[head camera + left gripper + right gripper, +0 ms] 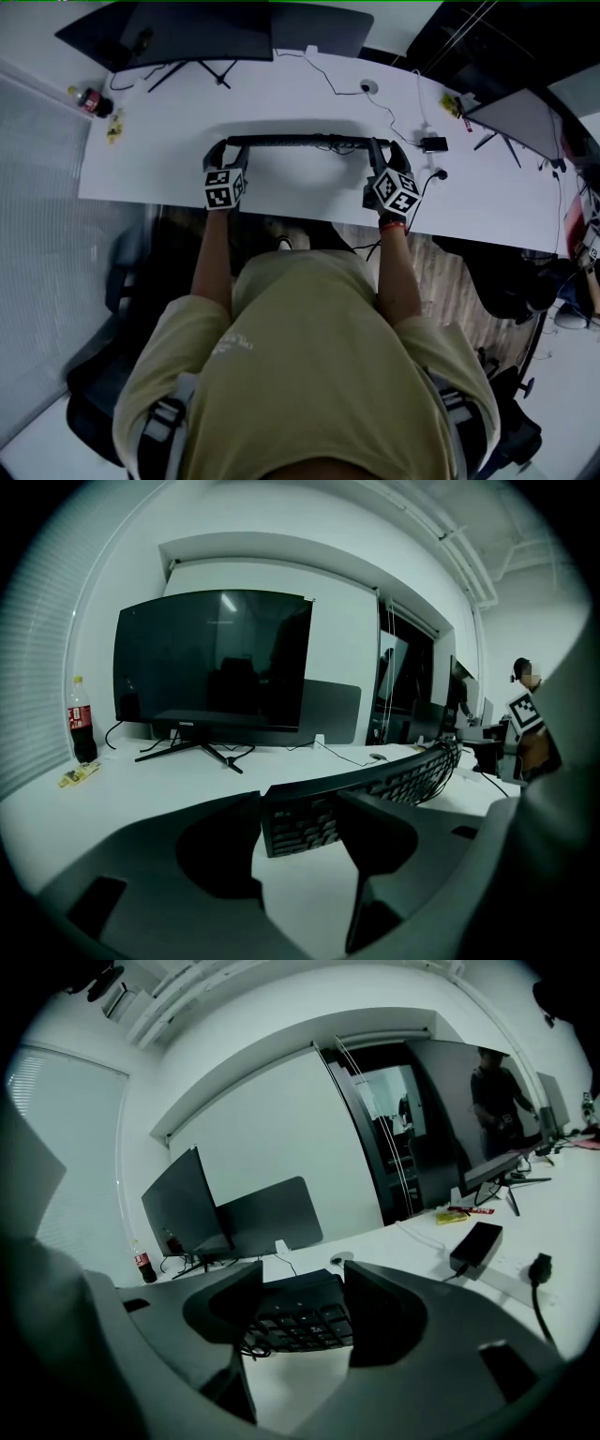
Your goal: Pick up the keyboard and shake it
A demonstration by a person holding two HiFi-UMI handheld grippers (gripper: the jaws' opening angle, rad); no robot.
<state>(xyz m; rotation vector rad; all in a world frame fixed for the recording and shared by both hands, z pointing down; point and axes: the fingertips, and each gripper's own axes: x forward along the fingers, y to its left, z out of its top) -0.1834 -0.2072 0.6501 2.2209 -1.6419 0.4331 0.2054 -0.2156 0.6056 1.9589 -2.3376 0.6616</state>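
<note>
Two tools are clamped on the keyboard (pixel 300 142), one at each end: the left tool (pixel 298 803) and the right tool (pixel 302 1288), jaws set wide against its edges. The keyboard is held over the white surface (pixel 281 192), before the monitor (pixel 211 663). Its keys are shown in both gripper views; in the head view only a thin dark edge is seen.

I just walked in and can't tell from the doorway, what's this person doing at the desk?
A person holds a gripper in each hand over a white desk. The left gripper grips the left end of a black keyboard, and the right gripper grips its right end. The keyboard looks tipped onto its edge, seemingly just off the desk. Shaking can't be judged from this moment.
</note>
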